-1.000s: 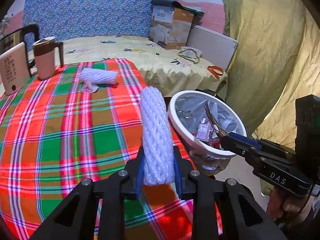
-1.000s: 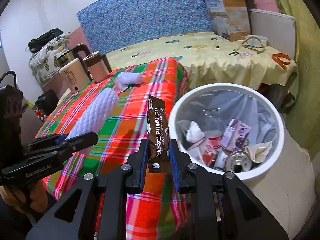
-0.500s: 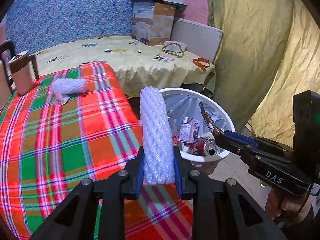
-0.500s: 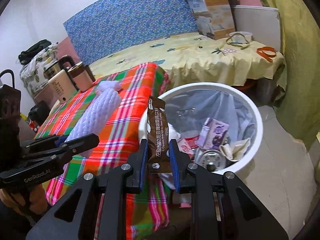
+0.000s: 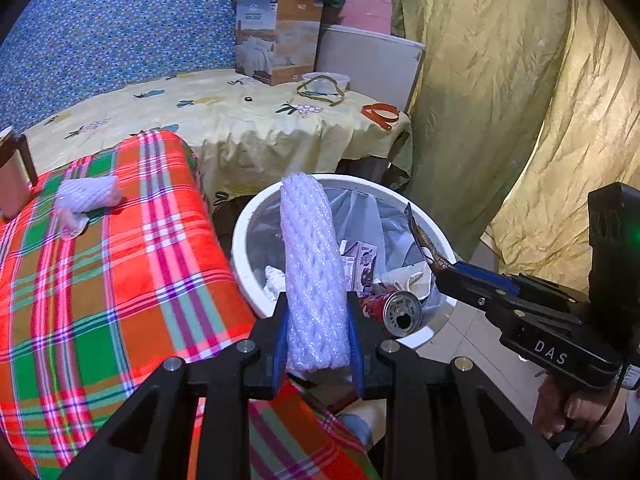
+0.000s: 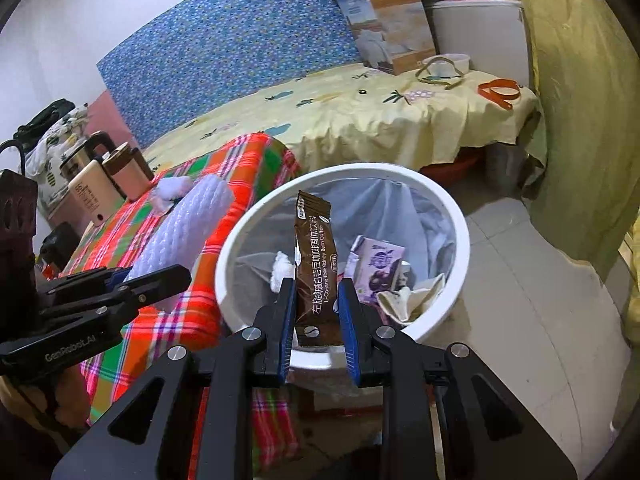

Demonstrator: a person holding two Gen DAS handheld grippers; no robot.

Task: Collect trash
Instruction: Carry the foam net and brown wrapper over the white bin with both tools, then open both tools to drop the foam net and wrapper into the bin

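Note:
My left gripper (image 5: pixel 316 312) is shut on a long white foam net sleeve (image 5: pixel 312 264), whose far end reaches over the near rim of the white bin (image 5: pixel 248 216). In the right wrist view my right gripper (image 6: pixel 316 300) is shut on a brown coffee sachet (image 6: pixel 316 264), held upright above the white bin (image 6: pixel 452 208). Inside the bin lie a purple carton (image 6: pixel 378 268), crumpled paper (image 6: pixel 408 300) and a red can (image 5: pixel 394 312). Another foam net piece (image 5: pixel 86 196) lies on the plaid tablecloth (image 5: pixel 100 280).
A mug (image 6: pixel 126 172) and a kettle (image 6: pixel 82 156) stand at the plaid table's far end. Behind is a yellow-covered surface (image 6: pixel 380 116) with a cardboard box (image 6: pixel 390 32), a bowl (image 6: pixel 444 62) and orange strap (image 6: pixel 498 92). A green curtain (image 5: pixel 500 100) hangs right of the bin.
Both grippers have swung right from above the plaid table toward the bin. The sachet now hangs over the bin's inside, and the foam sleeve's tip has come over the rim.

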